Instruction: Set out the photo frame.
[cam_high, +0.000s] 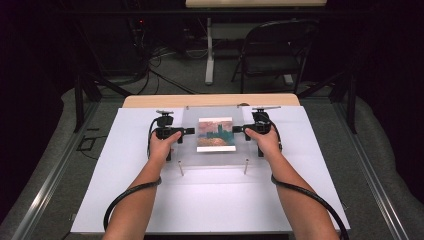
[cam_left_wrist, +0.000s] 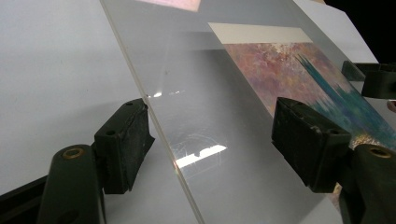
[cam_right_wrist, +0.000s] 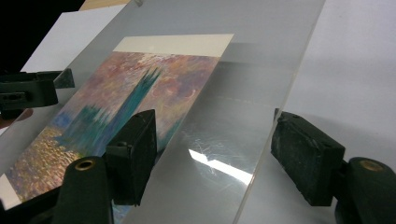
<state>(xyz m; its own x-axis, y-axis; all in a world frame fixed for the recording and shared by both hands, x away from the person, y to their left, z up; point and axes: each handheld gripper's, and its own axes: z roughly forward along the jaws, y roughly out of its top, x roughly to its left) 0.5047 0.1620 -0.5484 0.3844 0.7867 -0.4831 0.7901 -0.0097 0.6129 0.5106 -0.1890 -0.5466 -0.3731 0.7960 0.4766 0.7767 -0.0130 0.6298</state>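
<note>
A clear acrylic panel (cam_high: 210, 159) lies in the middle of the white sheet, with a painted picture (cam_high: 216, 134) of teal towers under a pink sky seen through it. My left gripper (cam_high: 190, 131) points at the panel's left edge, my right gripper (cam_high: 236, 129) at its right edge. In the left gripper view the jaws (cam_left_wrist: 210, 116) stand wide apart on either side of the panel edge (cam_left_wrist: 154, 116), and no pad presses on it. In the right gripper view the jaws (cam_right_wrist: 212, 121) are just as wide around the opposite edge (cam_right_wrist: 275, 107), with the picture (cam_right_wrist: 130, 98) beyond.
The white sheet (cam_high: 210, 200) covers a wooden table (cam_high: 150, 101). Two thin metal pins (cam_high: 181, 168) (cam_high: 245, 166) stand at the panel's near corners. A folding chair (cam_high: 275, 50) and cables sit on the floor behind. Cables trail from both grippers along the forearms.
</note>
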